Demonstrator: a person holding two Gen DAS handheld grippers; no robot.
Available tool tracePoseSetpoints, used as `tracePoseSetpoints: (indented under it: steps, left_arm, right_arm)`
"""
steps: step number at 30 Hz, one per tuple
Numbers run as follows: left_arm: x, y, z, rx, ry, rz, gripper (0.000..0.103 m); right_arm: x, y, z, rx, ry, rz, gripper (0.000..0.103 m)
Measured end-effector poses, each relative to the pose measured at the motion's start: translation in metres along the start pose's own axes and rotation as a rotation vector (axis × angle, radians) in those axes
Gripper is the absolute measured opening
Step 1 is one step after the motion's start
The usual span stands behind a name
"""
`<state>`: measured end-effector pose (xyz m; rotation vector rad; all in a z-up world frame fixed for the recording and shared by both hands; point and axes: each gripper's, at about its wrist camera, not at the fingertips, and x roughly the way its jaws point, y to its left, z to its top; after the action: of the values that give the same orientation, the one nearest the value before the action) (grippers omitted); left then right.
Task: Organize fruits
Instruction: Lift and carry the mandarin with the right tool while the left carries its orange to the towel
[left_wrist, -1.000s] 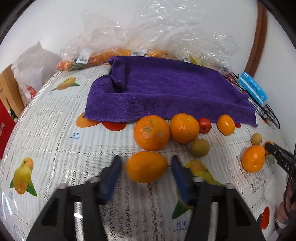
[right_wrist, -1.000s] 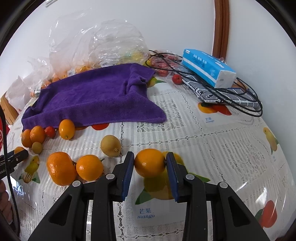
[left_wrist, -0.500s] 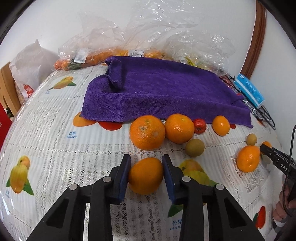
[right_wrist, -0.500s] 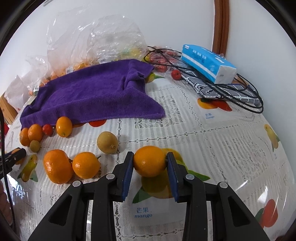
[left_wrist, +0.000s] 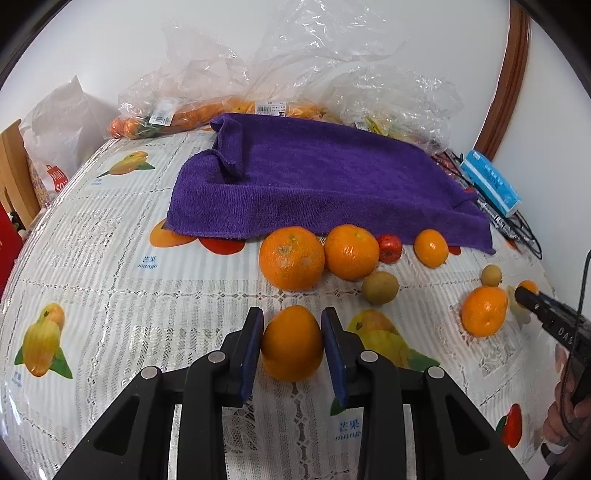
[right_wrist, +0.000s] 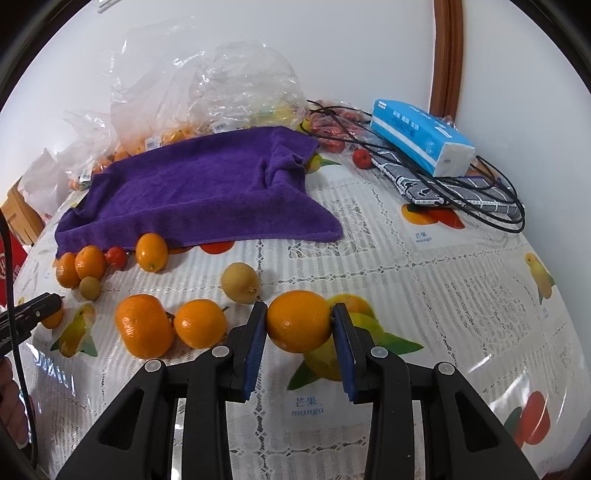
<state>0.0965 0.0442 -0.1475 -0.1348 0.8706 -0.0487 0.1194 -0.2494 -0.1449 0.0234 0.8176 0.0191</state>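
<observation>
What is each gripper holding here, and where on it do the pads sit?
Each holds one orange fruit by its sides. The left gripper has just closed on its orange; the right gripper clamps its orange across the middle.

Fluffy purple cloth towel (left_wrist: 325, 188) at twelve o'clock; crinkled clear plastic bags (left_wrist: 295, 74) behind; glossy lace-patterned tablecloth (left_wrist: 110, 295).

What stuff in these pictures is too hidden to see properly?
- Fruit in the plastic bags, left wrist view: crinkled, shiny plastic blurs it, so kinds and number are unclear.
- What is under the purple towel, both views: the cloth covers it.
- The phone, right wrist view: the tissue pack and cables lie over it.
- The person's hand, left wrist view: cut off by the edge.
</observation>
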Motion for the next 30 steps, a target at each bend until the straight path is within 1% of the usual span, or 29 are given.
tracePoseSetpoints:
  steps: [3,7,10,17,30]
  left_arm:
    - [0.003,0.000,-0.004,-0.002,0.019,0.005,0.032]
    - [0.000,-0.003,-0.006,0.017,0.001,0.023,0.031]
    - [-0.001,-0.002,-0.006,0.012,0.003,0.006,0.031]
    - [-0.006,-0.001,-0.004,-0.001,-0.005,-0.005,0.031]
    - [-0.024,0.000,0.017,0.002,-0.051,-0.012,0.031]
  right_arm:
    - [-0.001,0.002,0.000,-0.004,0.001,0.003,0.035]
    - [-0.003,0.006,-0.002,-0.009,0.004,0.007,0.035]
    - [-0.004,0.009,-0.002,-0.016,0.003,0.006,0.035]
    - [-0.014,0.015,0.001,-0.022,-0.020,0.011,0.035]
    - [-0.030,0.038,0.023,-0.047,-0.079,0.040,0.035]
